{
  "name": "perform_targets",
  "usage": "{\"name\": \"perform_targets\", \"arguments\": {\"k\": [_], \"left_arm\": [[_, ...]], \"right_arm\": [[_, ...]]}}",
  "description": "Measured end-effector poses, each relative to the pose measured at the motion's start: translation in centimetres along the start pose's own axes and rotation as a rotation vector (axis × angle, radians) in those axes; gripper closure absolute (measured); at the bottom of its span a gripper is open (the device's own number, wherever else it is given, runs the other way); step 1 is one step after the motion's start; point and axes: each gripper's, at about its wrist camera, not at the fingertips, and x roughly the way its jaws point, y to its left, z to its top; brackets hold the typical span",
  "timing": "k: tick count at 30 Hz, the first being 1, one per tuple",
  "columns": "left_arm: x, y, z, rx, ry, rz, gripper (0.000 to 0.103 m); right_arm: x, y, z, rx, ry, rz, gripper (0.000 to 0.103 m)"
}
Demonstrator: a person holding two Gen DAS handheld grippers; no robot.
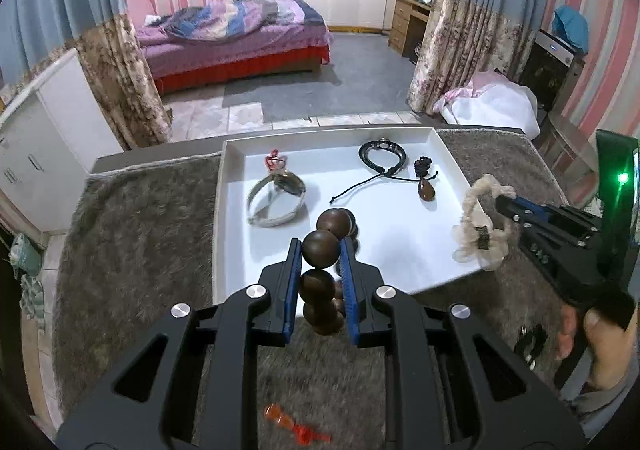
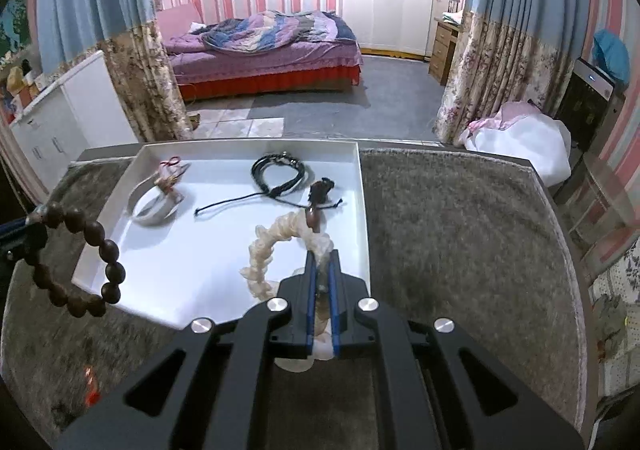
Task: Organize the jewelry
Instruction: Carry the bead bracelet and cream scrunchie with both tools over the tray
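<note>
**Both grippers held a bracelet above the tray's near edge**

On the left, the left gripper (image 1: 320, 250) was clenched on a brown wooden bead bracelet (image 1: 320, 282). One bead sat squeezed between the blue pads near the fingertips, two more beads ran back down the slot between the fingers, and the rest of the loop rose just beyond the tips. In the right wrist view the same bracelet (image 2: 108, 274) hung as an open ring at the left edge, in front of the near left corner of the white tray (image 2: 362, 209).

Inside the tray, from left to right, lay a pale bangle (image 1: 276, 201) with a red tassel, a black cord bracelet (image 1: 382, 153) with a loose trailing end, and a brown teardrop pendant (image 1: 426, 189) on a dark knot.

To the right, the right gripper (image 2: 322, 256) was closed tight on a cream ruffled fabric bracelet (image 2: 268, 250). The fabric was pinched along the narrow gap between the pads, and its loop curved out to the left of the fingertips, over the tray's near right part. A hand (image 1: 600, 346) gripped that tool's handle. The tray rested on a grey shaggy rug (image 2: 460, 230).
</note>
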Motion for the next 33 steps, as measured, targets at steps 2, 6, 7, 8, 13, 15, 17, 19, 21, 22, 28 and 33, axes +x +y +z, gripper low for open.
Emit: {"name": "perform_targets", "arguments": {"k": [2,6,7,8,13,15,17,19,21,22,28,33], "left_arm": [[2.1,0.0,0.8,-0.003,0.022,0.001,0.085],[6.0,0.5,1.8,-0.019,0.074,-0.013,0.085],[6.9,0.7,2.0,-0.029,0.085,-0.022,0.085],[7.4,0.8,2.1,-0.033,0.089,-0.027,0.085],[9.5,1.4,2.4,-0.041,0.08,-0.037,0.085],[10.2,1.6,2.4,-0.039,0.069,-0.002,0.085],[10.9,2.0,2.4,-0.041,0.065,0.033,0.085],[11.5,2.4,2.6,-0.049,0.063,0.053,0.085],[12.1,2.8,2.5,-0.052,0.073,0.078,0.085],[12.4,2.8,2.4,-0.047,0.077,0.097,0.085],[13.6,3.3,2.1,-0.028,0.098,0.123,0.085],[14.4,3.8,2.0,-0.03,0.11,0.128,0.085]], "right_arm": [[1.5,-0.1,0.6,0.011,0.009,-0.008,0.098],[4.8,-0.1,1.4,0.028,0.041,-0.012,0.098],[5.5,0.0,1.4,0.028,0.047,-0.018,0.098],[6.0,0.3,1.3,0.027,0.051,-0.021,0.098],[7.8,-0.1,1.1,0.047,0.053,-0.022,0.098],[8.3,-0.3,0.9,0.054,0.05,-0.025,0.098],[8.7,-0.3,0.8,0.052,0.045,-0.033,0.098],[9.2,-0.2,0.8,0.043,0.047,-0.039,0.098],[9.5,-0.2,0.8,0.039,0.047,-0.049,0.098],[9.8,-0.2,0.8,0.038,0.048,-0.052,0.098],[10.7,-0.1,0.8,0.028,0.044,-0.079,0.098],[10.9,0.1,0.9,0.017,0.046,-0.081,0.098]]}}
